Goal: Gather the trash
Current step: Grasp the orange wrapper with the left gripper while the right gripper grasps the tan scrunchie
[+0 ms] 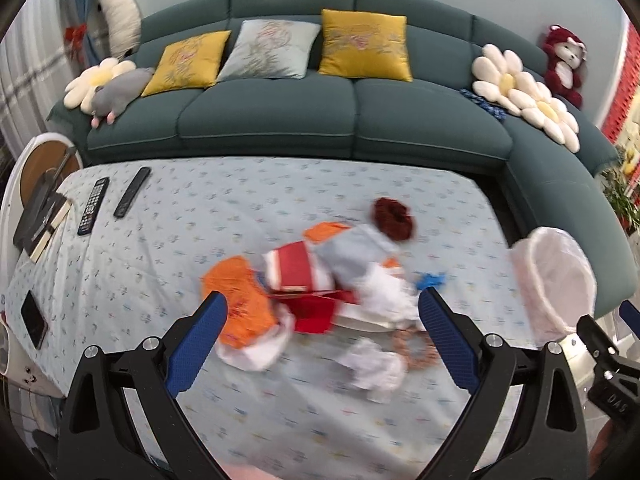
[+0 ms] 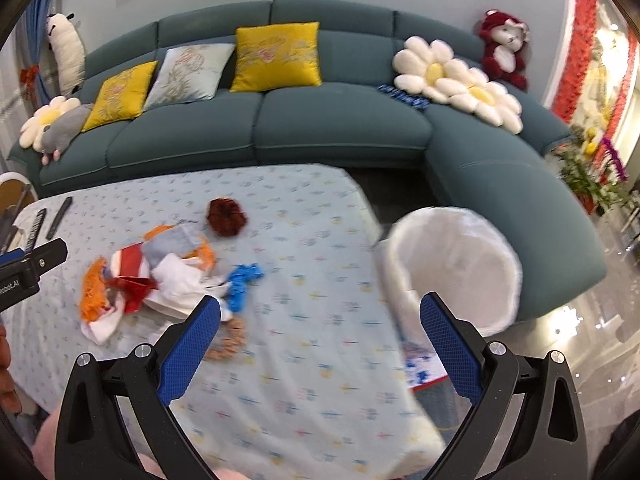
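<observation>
A: Entry, both wrist views. State of the left tongs (image 1: 322, 322)?

B: Spread wide, nothing between the pads. They hang above the tabletop (image 1: 160, 248), which carries a pale blue patterned cloth. The trash pile (image 1: 312, 280) lies straight ahead, partly framed by the two fingers: orange wrapper (image 1: 240, 304) by the left finger, red packet (image 1: 296, 268) mid-gap, white crumpled paper (image 1: 376, 364) near the right finger. View is motion-blurred, so I cannot tell if anything touches.

A: Right tongs (image 2: 320, 326)?

B: Also open, empty. The same trash pile (image 2: 160, 276) sits ahead and to the left of them. A blue scrap (image 2: 242, 282) and a brownish ring-shaped piece (image 2: 228, 340) lie just beside the left finger. A dark red crumpled ball (image 2: 226, 216) lies farther back, apart from the pile.

A: Receptacle?

B: White-lined bin (image 2: 452, 268) at the right edge of the tabletop, ahead of the right finger, tilted with its mouth toward the camera. In the left view it shows at far right (image 1: 554, 280), well apart from the pile.

A: Other items?

B: Two remote controls (image 1: 94, 206) and a phone (image 1: 34, 319) on the tabletop's left side; teal sofa (image 1: 280, 120) behind.
</observation>
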Available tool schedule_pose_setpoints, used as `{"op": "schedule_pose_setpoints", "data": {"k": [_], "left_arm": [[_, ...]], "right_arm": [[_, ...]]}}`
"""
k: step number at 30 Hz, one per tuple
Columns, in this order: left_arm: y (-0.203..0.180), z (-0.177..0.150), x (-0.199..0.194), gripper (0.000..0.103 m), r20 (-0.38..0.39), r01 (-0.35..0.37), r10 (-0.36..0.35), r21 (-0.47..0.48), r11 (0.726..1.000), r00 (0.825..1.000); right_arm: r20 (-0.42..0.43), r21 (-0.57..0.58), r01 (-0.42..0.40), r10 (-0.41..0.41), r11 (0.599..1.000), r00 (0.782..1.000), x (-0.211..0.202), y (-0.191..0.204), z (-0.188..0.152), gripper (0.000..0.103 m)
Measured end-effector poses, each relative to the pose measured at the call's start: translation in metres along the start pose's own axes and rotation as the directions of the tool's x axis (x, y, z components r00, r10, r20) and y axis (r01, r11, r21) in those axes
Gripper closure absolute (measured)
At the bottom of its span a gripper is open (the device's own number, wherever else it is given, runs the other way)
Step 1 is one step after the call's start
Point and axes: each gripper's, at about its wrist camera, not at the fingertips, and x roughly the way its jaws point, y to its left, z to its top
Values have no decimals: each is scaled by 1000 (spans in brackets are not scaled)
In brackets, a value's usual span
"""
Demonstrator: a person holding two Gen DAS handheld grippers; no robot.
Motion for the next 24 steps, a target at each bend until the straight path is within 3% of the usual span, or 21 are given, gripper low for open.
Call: {"op": "schedule_pose_setpoints", "data": {"k": [8,16,20,23,24], "left_arm": [[71,-23,67,11,-90,-57,54,-35,998,994],[101,-39,118,12,-152,-17,3,-93,995,988],[106,-42,135,26,-172,27,-49,-129,991,984],[107,-42,144,43,-180,61,-89,-156,986,980],[106,-42,145,51,-179,78,-108,-167,983,978]], "right_arm": [[-55,-56,-42,38,998,998,67,61,-13,8],[-126,-86,-44,33,995,992,120,91,-35,11],[-146,-83,-40,28,996,989,132,95,-40,12],[-154,-91,-33,18,995,988,140,96,-42,14],[-161,-93,-32,17,995,987,144,96,-43,19]]}}
